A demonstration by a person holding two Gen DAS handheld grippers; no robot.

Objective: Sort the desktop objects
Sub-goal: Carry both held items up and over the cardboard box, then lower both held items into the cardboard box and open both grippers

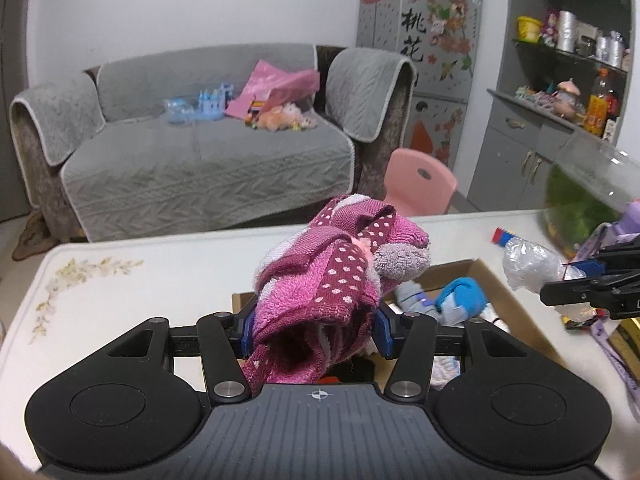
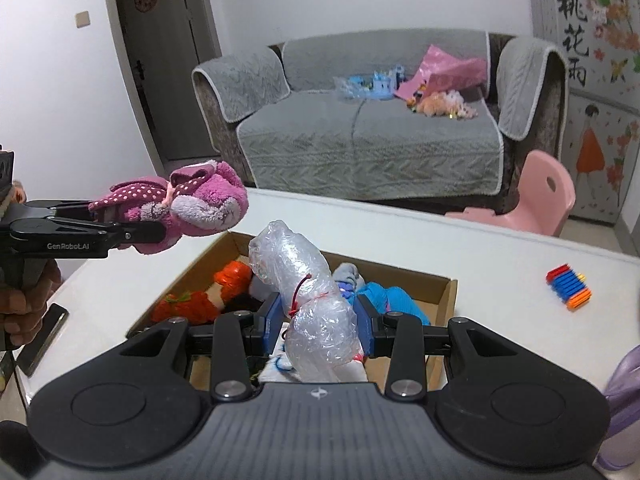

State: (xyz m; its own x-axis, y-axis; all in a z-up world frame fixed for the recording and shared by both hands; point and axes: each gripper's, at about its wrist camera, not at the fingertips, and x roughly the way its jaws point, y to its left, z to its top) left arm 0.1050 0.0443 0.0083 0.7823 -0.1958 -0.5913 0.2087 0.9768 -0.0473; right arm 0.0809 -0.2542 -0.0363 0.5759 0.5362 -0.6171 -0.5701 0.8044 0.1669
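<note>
Left gripper (image 1: 314,330) pinching a fuzzy pink polka-dot fabric bundle (image 1: 336,276), held above the open brown cardboard box (image 2: 446,304) on the white table (image 2: 500,280); right gripper (image 2: 318,322) clamped on a crinkled clear plastic bag tied with red string (image 2: 304,292), above that box; striped toy blocks (image 2: 568,286) well apart on the table.

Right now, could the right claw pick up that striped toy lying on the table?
Probably not yet: the right claw is shut on a plastic bundle. The toy lies in the open, so emptying the claw would free it.
</note>
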